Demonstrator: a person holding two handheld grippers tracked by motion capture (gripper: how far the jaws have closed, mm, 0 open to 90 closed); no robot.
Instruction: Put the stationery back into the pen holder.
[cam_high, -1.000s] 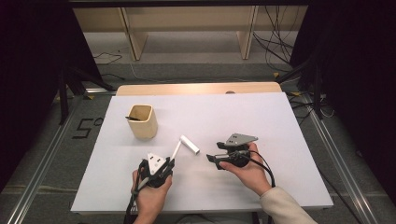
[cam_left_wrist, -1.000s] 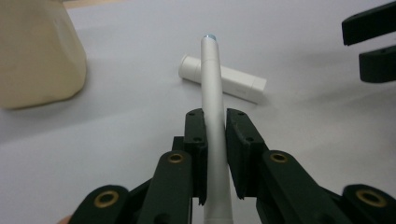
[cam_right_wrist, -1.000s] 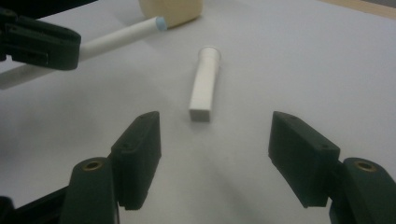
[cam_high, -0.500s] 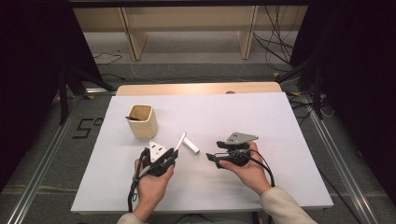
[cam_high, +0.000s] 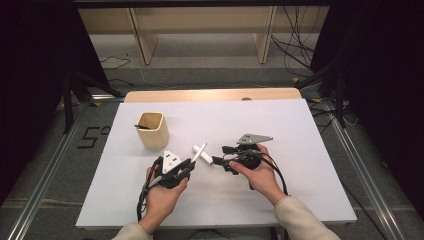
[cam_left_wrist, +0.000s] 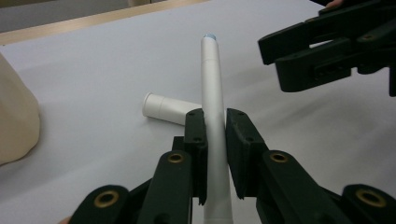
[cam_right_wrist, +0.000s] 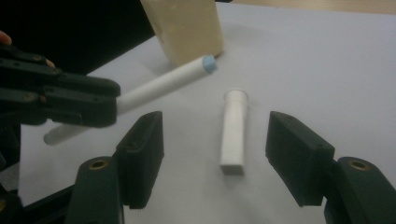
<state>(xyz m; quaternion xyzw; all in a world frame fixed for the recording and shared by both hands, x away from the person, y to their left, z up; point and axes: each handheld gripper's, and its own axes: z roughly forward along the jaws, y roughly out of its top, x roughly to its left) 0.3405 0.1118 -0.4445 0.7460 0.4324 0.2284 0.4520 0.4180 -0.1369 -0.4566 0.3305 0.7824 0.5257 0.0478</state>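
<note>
White table (cam_high: 310, 150), left gripper (cam_left_wrist: 215, 122) pinching white marker (cam_left_wrist: 212, 93); right gripper (cam_right_wrist: 215, 135) spread around cap (cam_right_wrist: 233, 133)

Landmark: short white plastic cap (cam_high: 202, 155), lying on white table sheet (cam_high: 310, 145). Beige square wooden cup (cam_high: 152, 130) sits behind-left of cap. Long white marker pen (cam_high: 198, 152) crosses above cap, clamped in left gripper (cam_high: 189, 166). Right gripper (cam_high: 223, 156) just right of cap, jaws apart.

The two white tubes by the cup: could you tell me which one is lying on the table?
The short cap, open end flared; the long blue-tipped pen is held in the left gripper.
</note>
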